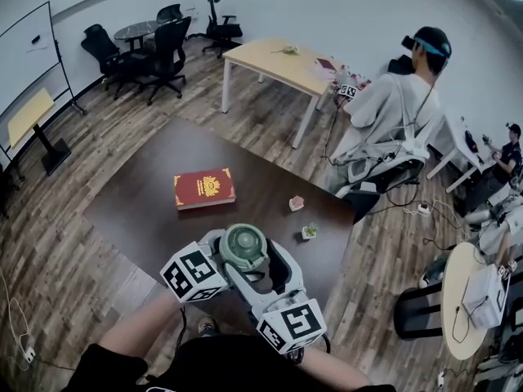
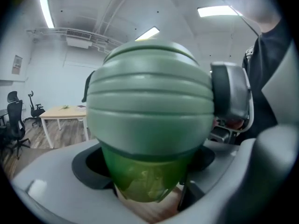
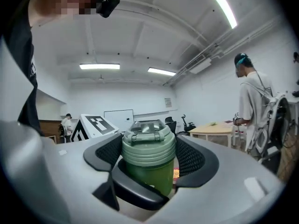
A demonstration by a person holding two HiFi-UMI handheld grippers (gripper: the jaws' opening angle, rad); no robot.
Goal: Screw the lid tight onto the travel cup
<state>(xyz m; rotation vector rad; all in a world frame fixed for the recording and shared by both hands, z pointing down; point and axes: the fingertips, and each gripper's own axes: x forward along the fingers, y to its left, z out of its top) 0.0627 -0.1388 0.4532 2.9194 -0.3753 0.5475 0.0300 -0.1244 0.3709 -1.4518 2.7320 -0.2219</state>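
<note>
While in left tongs [image 2: 147,168], travel cup [image 2: 140,183], lid [image 3: 148,141] in right tongs [image 3: 149,157].

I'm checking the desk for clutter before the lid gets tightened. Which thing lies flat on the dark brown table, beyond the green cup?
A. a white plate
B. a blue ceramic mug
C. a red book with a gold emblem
C: the red book with a gold emblem lies flat on the dark brown table.
</note>
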